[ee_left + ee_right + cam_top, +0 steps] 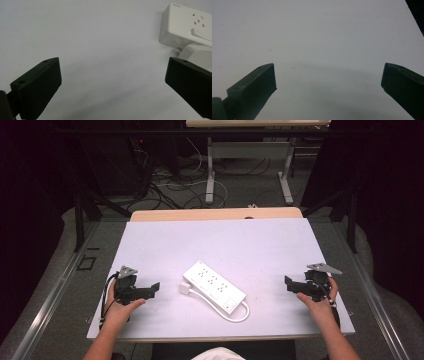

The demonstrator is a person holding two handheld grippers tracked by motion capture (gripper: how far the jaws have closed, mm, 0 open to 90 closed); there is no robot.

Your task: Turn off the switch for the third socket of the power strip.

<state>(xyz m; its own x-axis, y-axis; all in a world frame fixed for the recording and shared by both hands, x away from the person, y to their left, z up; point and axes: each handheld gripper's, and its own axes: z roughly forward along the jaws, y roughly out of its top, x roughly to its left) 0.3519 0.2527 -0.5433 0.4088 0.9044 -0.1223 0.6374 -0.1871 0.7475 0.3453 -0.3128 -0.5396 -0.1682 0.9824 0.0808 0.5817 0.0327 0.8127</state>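
Both my forearms come in at the near edge, each hand holding a gripper low over the white tabletop (165, 240). That tabletop is the biggest thing before me and it carries one cluster of things: a white power strip (214, 285) lying slantwise near the middle, its cord (242, 312) looping off the near end, and a small white plug adapter (185, 288) sitting just beside, perhaps touching, its left flank.

My left gripper (154, 289) points at that adapter from the left, close but apart from it; along its jaws I see the adapter (197, 53) just past the right-hand one, with the jaws spread wide and nothing between them. My right gripper (289, 284) sits well off to the right of the strip, its jaws also wide apart over bare surface.

As I judge it, the work has hardly begun: nothing is gripped or lifted. What is left is nearly everything, starting with closing on the adapter and steadying the strip.
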